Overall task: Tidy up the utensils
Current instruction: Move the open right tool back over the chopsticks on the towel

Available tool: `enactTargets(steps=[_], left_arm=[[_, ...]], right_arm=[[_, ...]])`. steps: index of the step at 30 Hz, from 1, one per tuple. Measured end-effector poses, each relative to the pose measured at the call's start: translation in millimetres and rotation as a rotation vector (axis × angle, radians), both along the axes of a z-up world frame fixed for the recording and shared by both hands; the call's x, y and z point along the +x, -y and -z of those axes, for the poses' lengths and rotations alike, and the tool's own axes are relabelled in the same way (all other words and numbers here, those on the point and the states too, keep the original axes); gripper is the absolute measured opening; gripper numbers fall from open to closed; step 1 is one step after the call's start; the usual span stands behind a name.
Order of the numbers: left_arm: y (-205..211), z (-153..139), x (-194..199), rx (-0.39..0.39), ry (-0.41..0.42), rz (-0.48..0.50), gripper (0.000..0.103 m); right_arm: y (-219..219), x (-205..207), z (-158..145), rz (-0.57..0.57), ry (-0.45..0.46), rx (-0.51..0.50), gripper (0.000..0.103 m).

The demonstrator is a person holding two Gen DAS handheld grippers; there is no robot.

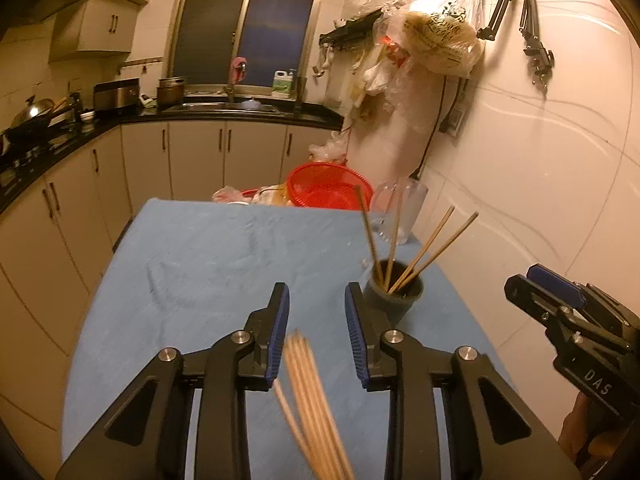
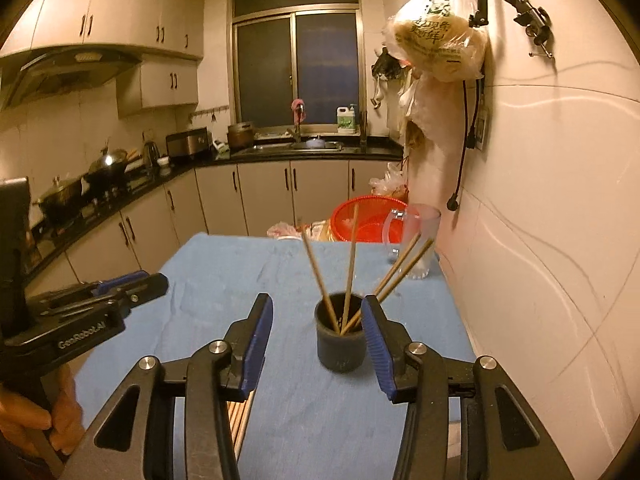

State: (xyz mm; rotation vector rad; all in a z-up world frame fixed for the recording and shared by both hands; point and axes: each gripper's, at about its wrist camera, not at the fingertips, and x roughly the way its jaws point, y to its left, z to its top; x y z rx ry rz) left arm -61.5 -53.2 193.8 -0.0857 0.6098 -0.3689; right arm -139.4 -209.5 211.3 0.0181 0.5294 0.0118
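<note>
1. Sorting chopsticks into the dark cup is judged the step in hand: four chopsticks are already stood in it, leaning apart.
2. A loose bundle of chopsticks is seen lying on the blue tablecloth, just below and between the fingers of the left gripper; it is blurred in the left view.
3. The left gripper is spread wide and nothing is held in it.
4. The right gripper is also spread, empty, with the cup framed between its fingers; contact with the cup cannot be told.
5. Next move, as judged: the left gripper to be lowered over the bundle, one or a few sticks pinched near one end, then lifted and tipped upright over the cup.
6. The cup may need steadying by the right gripper, since the leaning sticks could be knocked.
</note>
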Motion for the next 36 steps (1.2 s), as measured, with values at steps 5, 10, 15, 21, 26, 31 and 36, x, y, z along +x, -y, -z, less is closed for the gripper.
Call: enactTargets(steps=[5,10,15,21,26,31,36], left_arm=[[-20,15,-17,0.001,-0.018,-0.041,0.03],[-32,29,-28,0.027,-0.033,-0.077,0.03],[-45,39,-33,0.03,-0.049,-0.098,0.03],[-59,61,-27,0.039,-0.122,-0.13,0.041],[-65,86,-8,0.051,-0.219,-0.135,0.045],[-67,109,9,0.059,-0.284,-0.129,0.045],[-79,123,19,0.047,-0.313,-0.138,0.045]], right_arm=[[-19,-8,22,-0.022,-0.04,-0.04,0.05],[-35,-11,39,-0.052,-0.068,-0.069,0.05],[-44,-12,48,-0.075,-0.088,-0.077,0.05],[-35,5,69,-0.088,-0.196,0.017,0.05],[-29,37,96,-0.122,-0.311,0.115,0.044],[-37,74,122,-0.112,-0.4,0.131,0.036],[-51,111,151,-0.096,-0.49,0.123,0.018]])
